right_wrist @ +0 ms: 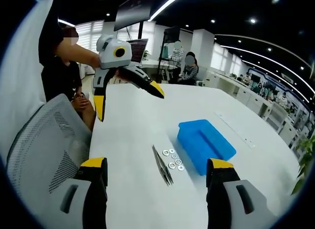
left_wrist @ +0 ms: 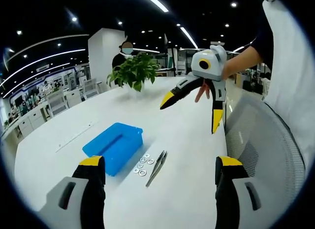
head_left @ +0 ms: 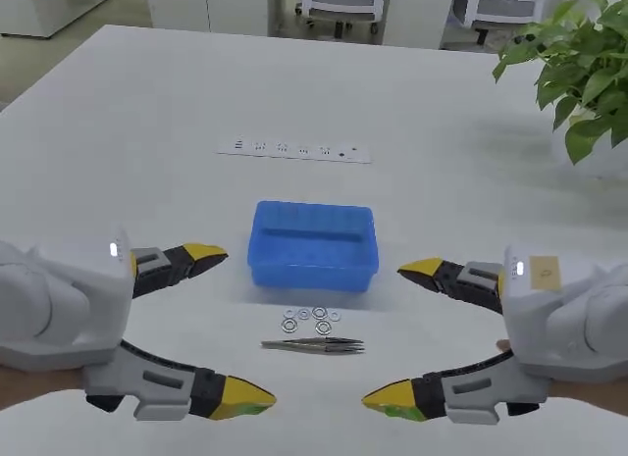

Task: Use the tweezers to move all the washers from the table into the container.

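Tweezers lie flat on the white tabletop, just near side of the washers, w/ the blue container right behind. I'd judge them light, springy, slick steel, so pinch mid-shank; washers look thin, apt to skid. Left gripper & right gripper flank them, jaws wide open, empty; smooth top, power strip far, open office.
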A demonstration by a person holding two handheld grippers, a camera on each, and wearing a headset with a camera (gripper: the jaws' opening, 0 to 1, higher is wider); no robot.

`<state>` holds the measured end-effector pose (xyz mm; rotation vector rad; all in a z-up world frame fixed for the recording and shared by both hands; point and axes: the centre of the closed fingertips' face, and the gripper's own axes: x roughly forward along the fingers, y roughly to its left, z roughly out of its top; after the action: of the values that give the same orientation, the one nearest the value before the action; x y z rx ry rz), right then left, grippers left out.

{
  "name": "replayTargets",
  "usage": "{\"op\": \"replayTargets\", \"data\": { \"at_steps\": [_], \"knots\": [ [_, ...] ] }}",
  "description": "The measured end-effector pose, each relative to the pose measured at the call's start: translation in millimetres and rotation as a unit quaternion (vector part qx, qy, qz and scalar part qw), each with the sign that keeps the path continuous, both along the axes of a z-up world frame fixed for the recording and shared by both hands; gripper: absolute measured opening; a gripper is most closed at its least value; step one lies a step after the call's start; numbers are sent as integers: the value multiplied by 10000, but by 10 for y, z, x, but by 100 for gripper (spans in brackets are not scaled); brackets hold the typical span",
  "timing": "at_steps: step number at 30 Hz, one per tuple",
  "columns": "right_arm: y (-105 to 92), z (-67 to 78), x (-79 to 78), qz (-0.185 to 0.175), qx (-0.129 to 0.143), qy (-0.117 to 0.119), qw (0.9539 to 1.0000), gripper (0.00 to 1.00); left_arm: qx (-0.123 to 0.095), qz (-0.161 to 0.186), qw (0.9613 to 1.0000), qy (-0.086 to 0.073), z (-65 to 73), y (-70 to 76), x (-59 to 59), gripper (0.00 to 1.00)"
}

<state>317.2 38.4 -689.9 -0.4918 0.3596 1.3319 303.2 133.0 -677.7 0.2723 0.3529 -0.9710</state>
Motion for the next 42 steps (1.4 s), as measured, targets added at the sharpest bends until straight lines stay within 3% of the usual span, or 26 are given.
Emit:
{"op": "replayTargets", "data": {
  "at_steps": [21, 28, 31, 42],
  "knots": [
    [30, 49, 12, -34, 68, -45, 10000, 82, 81, 17, 10000, -11, -14, 47, 4, 98],
    [43, 1, -9, 6, 28, 12, 10000, 82, 78, 26, 10000, 14, -14, 33, 0, 98],
    [47, -9, -19, 44, -7, 13, 10000, 81, 143, 28, 9998, 95, -68, 42, -7, 98],
    [5, -8, -4, -51, 61, 112, 9999, 81, 154, 56, 9998, 63, -57, 52, -21, 98]
  ]
}}
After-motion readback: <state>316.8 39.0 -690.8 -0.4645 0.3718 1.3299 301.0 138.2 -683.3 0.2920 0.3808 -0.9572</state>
